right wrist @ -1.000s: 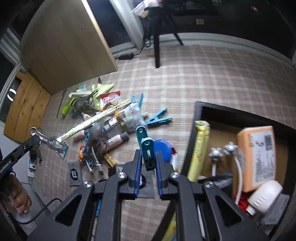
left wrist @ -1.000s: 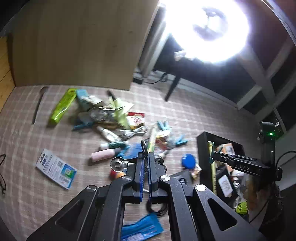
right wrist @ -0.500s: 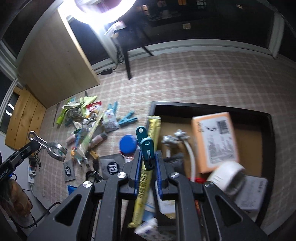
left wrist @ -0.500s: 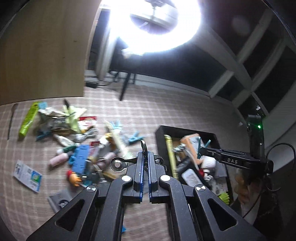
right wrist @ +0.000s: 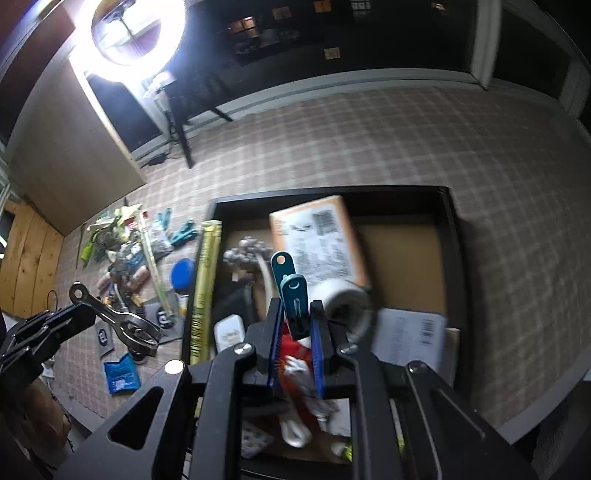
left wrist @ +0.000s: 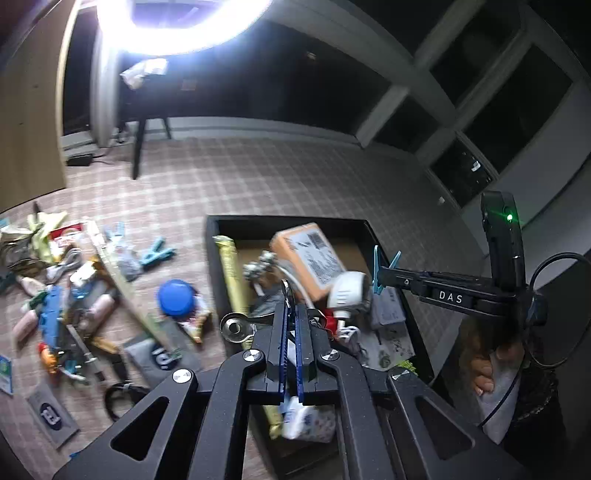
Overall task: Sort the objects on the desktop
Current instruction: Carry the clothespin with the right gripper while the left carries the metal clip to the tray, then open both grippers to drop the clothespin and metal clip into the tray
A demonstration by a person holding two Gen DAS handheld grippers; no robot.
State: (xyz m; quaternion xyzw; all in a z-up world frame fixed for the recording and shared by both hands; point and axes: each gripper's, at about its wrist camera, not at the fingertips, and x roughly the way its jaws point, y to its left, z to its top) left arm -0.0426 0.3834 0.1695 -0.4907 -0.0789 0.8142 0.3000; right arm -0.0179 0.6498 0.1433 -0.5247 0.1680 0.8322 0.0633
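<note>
My left gripper [left wrist: 291, 314] is shut on the thin handle of a metal tool [left wrist: 236, 326] with a round cup end, and it hangs over the left part of the black box [left wrist: 288, 219]. In the right wrist view that tool [right wrist: 122, 321] sticks out of the left gripper [right wrist: 79, 314] at the far left. My right gripper [right wrist: 295, 321] is shut on a teal clothes peg [right wrist: 293, 295] above the middle of the box [right wrist: 332, 192]. The peg [left wrist: 384, 269] also shows at the right gripper's tip [left wrist: 386, 277]. The box holds an orange carton [right wrist: 314, 236], a long gold packet [right wrist: 205, 280] and a white round item [left wrist: 349, 295].
A pile of small objects [left wrist: 74, 295] lies on the checked cloth left of the box, with a blue round lid [left wrist: 176, 297] and teal pegs [left wrist: 157, 254] nearest it. Dark sachets [left wrist: 48, 411] lie near the front edge. A bright ring light [left wrist: 177, 26] glares above. A hand [left wrist: 484, 373] holds the right gripper.
Both grippers have travelled right, from above the pile to above the black box, each still gripping its object. The box now fills the middle of both views.
</note>
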